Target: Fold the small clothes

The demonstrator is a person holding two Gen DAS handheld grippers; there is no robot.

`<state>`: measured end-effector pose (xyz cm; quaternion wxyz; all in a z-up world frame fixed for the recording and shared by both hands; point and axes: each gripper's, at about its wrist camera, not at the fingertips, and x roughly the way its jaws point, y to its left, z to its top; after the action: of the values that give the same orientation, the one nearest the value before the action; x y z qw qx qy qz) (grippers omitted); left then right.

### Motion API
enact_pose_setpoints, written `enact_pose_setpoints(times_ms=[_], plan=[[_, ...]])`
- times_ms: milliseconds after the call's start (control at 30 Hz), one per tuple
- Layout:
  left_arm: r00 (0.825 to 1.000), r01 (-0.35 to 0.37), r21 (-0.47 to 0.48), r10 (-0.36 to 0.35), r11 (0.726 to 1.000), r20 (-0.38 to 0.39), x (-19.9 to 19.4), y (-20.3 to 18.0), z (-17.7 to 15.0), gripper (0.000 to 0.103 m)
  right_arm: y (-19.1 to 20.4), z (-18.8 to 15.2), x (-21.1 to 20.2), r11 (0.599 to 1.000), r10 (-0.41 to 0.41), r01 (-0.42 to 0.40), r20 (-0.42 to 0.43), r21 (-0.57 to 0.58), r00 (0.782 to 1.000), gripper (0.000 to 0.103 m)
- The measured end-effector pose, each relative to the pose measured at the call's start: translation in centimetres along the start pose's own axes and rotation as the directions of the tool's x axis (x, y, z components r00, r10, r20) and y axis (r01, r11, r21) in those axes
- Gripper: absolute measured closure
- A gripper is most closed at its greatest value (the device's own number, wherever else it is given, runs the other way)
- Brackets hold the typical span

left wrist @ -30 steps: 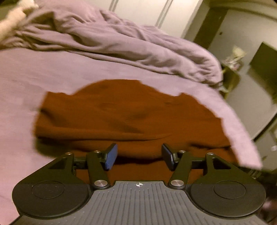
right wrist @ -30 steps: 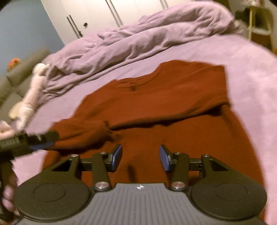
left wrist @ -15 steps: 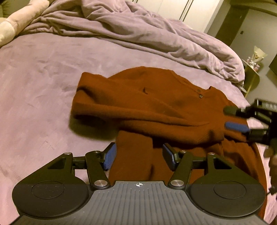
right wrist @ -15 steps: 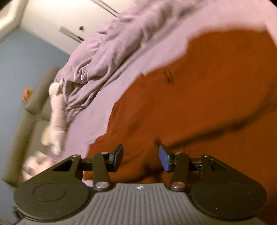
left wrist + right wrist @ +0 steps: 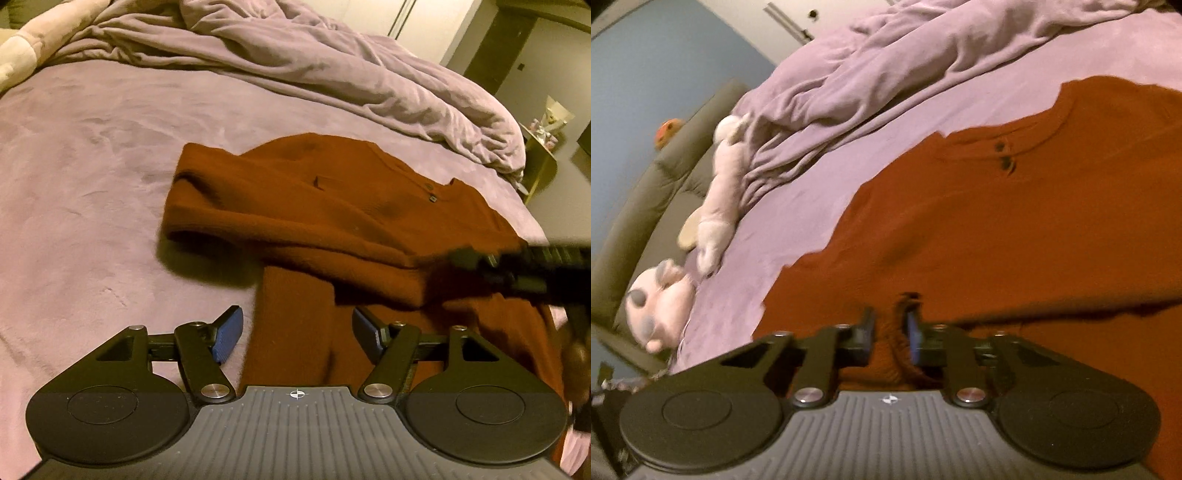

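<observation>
Folding is only beginning: we are closing the right gripper (image 5: 889, 328) fingers on sweater (image 5: 332, 206) cloth, spreading the left gripper (image 5: 297, 332) fingers over its hem on the bed (image 5: 92, 155), body fold remaining.

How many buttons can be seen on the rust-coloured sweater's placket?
2: both buttons sit on the sweater placket just below the neckline, one above the other, close together. More may be hidden in folds.
</observation>
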<state>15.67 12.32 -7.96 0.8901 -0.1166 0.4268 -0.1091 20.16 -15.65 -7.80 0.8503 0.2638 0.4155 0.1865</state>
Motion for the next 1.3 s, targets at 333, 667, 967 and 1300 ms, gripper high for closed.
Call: enact_pose_setpoints(times_ms=[333,667,967,1300], plan=[[0.999,-0.012,-0.034,0.014,0.999,0.045,-0.9,0.9,0.9,0.027,-0.7,-5.3,-4.0,0.991,0.046,-0.053,-0.059,-0.121,0.997,0.064],[0.992,-0.025,-0.012,0.027,1.000,0.122,-1.9,0.2,3.2,0.022,-5.2,-5.7,-4.2,0.936,0.114,-0.124,0.050,0.329,0.992,0.054],[0.993,-0.082,0.005,0.081,0.997,0.082,1.4,1.0,4.7,0.020,-5.8,-7.9,-3.6,0.873,0.149,-0.157,0.054,0.463,0.987,0.054],[0.994,-0.108,0.022,0.108,0.994,-0.003,1.6,2.5,1.3,0.020,-7.1,-7.6,-1.2,0.782,0.198,-0.225,0.111,0.581,0.974,0.072]])
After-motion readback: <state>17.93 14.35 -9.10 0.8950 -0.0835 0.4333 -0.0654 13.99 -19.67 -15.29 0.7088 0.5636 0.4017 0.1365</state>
